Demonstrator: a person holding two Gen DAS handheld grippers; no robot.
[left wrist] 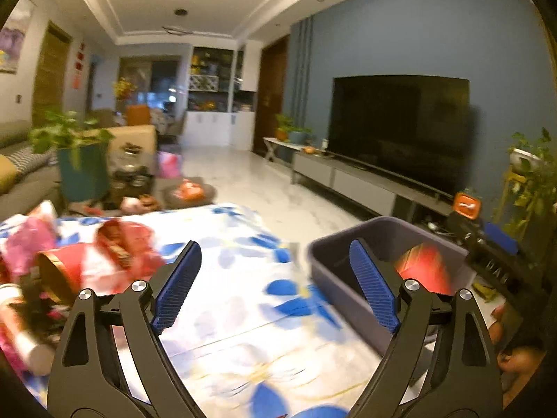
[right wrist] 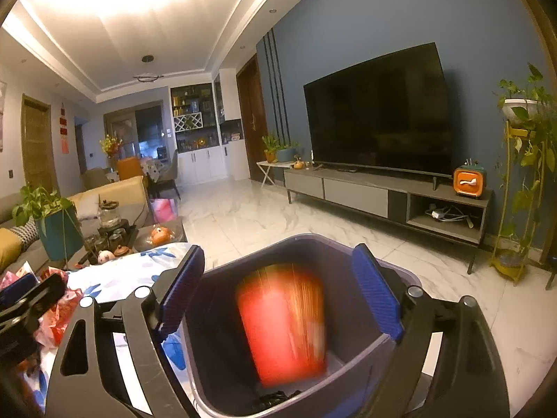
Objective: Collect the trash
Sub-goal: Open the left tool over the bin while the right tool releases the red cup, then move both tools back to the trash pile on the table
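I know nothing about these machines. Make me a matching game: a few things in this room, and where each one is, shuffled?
Things:
1. red canister
2. orange clock
3. crumpled red wrapper
4. teal plant pot

Places:
A. on the TV stand
B. on the floral tablecloth
C. inside the grey bin
D. beside the sofa

Pairs: 1-C, 2-A, 3-B, 4-D

A home living room; wall-side television (right wrist: 377, 109), sofa (right wrist: 111, 193), potted plants (right wrist: 527, 170).
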